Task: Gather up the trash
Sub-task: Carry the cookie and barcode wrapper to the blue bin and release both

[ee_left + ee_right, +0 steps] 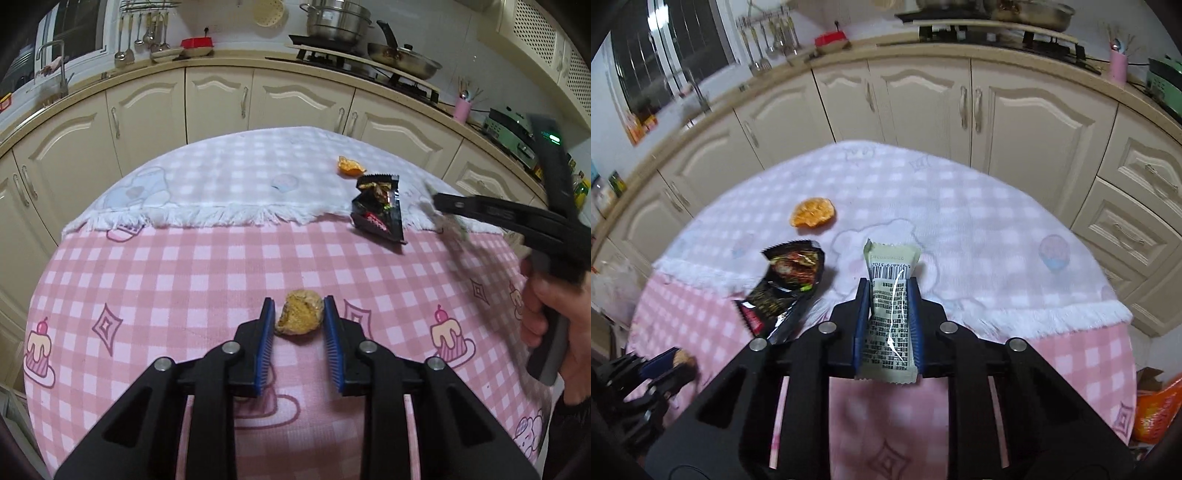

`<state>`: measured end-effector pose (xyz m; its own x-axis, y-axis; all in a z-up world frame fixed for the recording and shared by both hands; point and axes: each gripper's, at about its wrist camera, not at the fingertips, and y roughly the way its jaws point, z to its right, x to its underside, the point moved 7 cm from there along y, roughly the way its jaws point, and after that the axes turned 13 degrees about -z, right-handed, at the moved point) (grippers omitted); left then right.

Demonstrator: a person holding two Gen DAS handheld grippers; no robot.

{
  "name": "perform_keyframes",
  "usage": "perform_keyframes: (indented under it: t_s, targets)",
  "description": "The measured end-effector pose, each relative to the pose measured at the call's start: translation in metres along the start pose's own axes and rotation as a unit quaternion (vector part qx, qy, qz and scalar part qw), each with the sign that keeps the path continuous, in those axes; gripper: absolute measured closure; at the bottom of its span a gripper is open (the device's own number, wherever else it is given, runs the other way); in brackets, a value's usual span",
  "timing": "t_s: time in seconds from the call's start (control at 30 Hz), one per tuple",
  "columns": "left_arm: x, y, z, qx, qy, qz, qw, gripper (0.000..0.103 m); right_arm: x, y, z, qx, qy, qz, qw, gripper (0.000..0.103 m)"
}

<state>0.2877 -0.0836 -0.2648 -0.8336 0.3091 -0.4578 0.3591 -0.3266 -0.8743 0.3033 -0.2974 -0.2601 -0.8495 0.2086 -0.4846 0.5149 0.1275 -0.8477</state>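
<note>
Here, the left gripper clenches a crumbly, golden-brown pastry scrap on the pink checked tablecloth, while the right gripper grasps a pale green barcoded wrapper beside a torn black wrapper and an orange peel.

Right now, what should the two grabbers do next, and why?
Probably lift both straight up. The left gripper has its fingers closed on the bitten cookie, and the right gripper pinches the pale wrapper. Both pieces still sit low over the checked tablecloth.
</note>
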Motion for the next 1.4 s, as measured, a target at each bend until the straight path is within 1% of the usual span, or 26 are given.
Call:
perform_keyframes:
  t_s: [0.2,0.33,0.4,0.43,0.5,0.6,0.73,0.83,0.9,1.0,1.03,1.07,1.1,1.13,1.2,1.23,1.33,1.4]
  targets:
    - [-0.002,-0.011,-0.005,-0.003,-0.007,0.029,0.9996,0.078,0.022,-0.036,-0.006,-0.049,0.000,0.011,0.999,0.083]
    - [-0.004,-0.017,-0.005,-0.003,-0.005,0.040,0.9992,0.078,0.038,-0.059,-0.008,-0.101,0.006,0.014,0.995,0.083]
    - [-0.002,-0.021,-0.002,-0.002,-0.005,0.044,0.9990,0.078,0.042,-0.070,-0.007,-0.117,0.008,0.018,0.993,0.083]
    - [-0.002,-0.023,0.000,0.004,-0.007,0.045,0.9989,0.078,0.045,-0.077,-0.004,-0.125,0.011,0.021,0.992,0.083]
    - [0.000,-0.032,0.009,0.014,-0.009,0.052,0.9985,0.078,0.050,-0.088,0.004,-0.127,0.015,0.028,0.991,0.083]
    - [-0.002,-0.046,0.038,0.035,-0.001,0.068,0.9971,0.078,0.058,-0.102,0.018,-0.141,0.025,0.037,0.989,0.083]
    - [-0.005,-0.057,0.090,0.074,0.018,0.080,0.9939,0.078,0.072,-0.120,0.044,-0.153,0.044,0.048,0.986,0.083]
    - [-0.007,-0.059,0.126,0.098,0.031,0.083,0.9913,0.078,0.084,-0.138,0.071,-0.147,0.061,0.062,0.985,0.083]
    - [-0.007,-0.057,0.159,0.112,0.050,0.078,0.9894,0.078,0.091,-0.150,0.091,-0.146,0.075,0.072,0.984,0.083]
    - [-0.004,-0.053,0.213,0.133,0.088,0.067,0.9850,0.078,0.108,-0.172,0.130,-0.115,0.102,0.091,0.984,0.083]
    - [-0.002,-0.053,0.226,0.136,0.099,0.065,0.9836,0.078,0.117,-0.180,0.149,-0.106,0.119,0.099,0.982,0.083]
    - [0.000,-0.049,0.252,0.142,0.117,0.059,0.9811,0.078,0.124,-0.185,0.164,-0.096,0.131,0.104,0.981,0.083]
    - [0.003,-0.046,0.269,0.148,0.129,0.053,0.9791,0.078,0.131,-0.189,0.180,-0.085,0.145,0.108,0.980,0.083]
    - [0.005,-0.042,0.283,0.152,0.139,0.047,0.9775,0.078,0.142,-0.193,0.202,-0.077,0.169,0.113,0.976,0.083]
    - [0.012,-0.023,0.323,0.162,0.161,0.023,0.9734,0.078,0.161,-0.194,0.237,-0.071,0.210,0.116,0.968,0.083]
    - [0.015,-0.015,0.336,0.166,0.166,0.013,0.9720,0.078,0.174,-0.190,0.259,-0.054,0.234,0.113,0.964,0.083]
    - [0.029,0.026,0.386,0.185,0.177,-0.039,0.9660,0.078,0.211,-0.162,0.316,-0.030,0.303,0.078,0.949,0.083]
    - [0.039,0.050,0.409,0.183,0.184,-0.064,0.9636,0.078,0.231,-0.139,0.341,-0.024,0.331,0.052,0.942,0.083]
